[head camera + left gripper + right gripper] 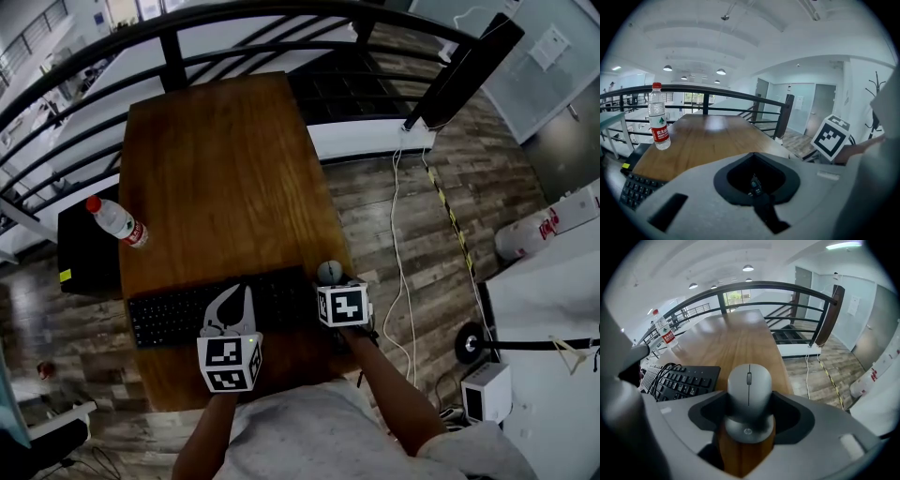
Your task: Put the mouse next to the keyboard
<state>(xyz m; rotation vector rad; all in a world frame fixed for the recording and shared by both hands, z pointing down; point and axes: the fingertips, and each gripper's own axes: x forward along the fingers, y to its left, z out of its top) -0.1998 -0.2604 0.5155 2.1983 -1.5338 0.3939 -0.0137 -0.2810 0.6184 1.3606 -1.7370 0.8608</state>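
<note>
A grey mouse [329,272] [748,394] sits at the table's right edge, just right of the black keyboard [178,314] [679,378]. My right gripper [330,281] [749,401] has its jaws against the mouse's two sides, and wood shows under the mouse. Over the middle of the keyboard, my left gripper [242,295] [757,190] is shut with nothing in it. In the left gripper view only the keyboard's left corner [635,190] shows.
A water bottle [117,222] [658,123] with a red cap stands near the wooden table's [225,169] left edge. A black box [89,248] is beside the table on the left. A black railing [281,14] runs behind. Cables [403,272] lie on the floor to the right.
</note>
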